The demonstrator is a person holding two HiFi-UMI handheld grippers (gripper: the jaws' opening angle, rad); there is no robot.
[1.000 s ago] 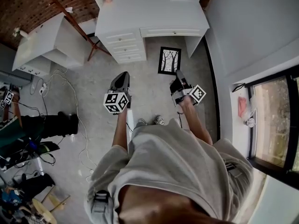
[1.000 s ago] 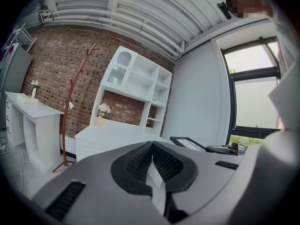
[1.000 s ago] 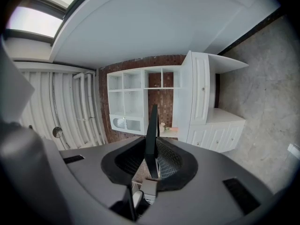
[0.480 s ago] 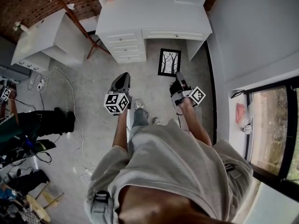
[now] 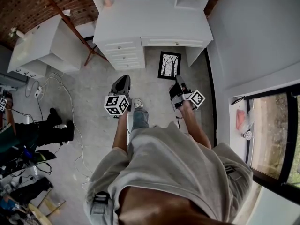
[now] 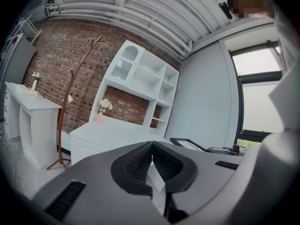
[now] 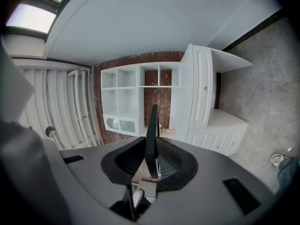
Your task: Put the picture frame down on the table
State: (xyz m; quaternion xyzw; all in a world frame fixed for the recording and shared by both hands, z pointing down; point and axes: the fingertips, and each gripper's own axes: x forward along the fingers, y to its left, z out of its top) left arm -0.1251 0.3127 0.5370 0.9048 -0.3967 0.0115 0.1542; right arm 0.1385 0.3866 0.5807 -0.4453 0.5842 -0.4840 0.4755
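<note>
Jaws: R gripper [image 7: 149, 159] pinches picture frame [image 5: 169, 64] edge; L gripper [image 6: 151, 150] pressed together, empty, near white table [image 5: 150, 18].

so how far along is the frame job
Done: the picture frame is off the ground, clamped edge-on in the right gripper. In hand: it is held over the floor, short of the white desk. Left: set it on the desk top and release. The left gripper is shut, empty.
</note>
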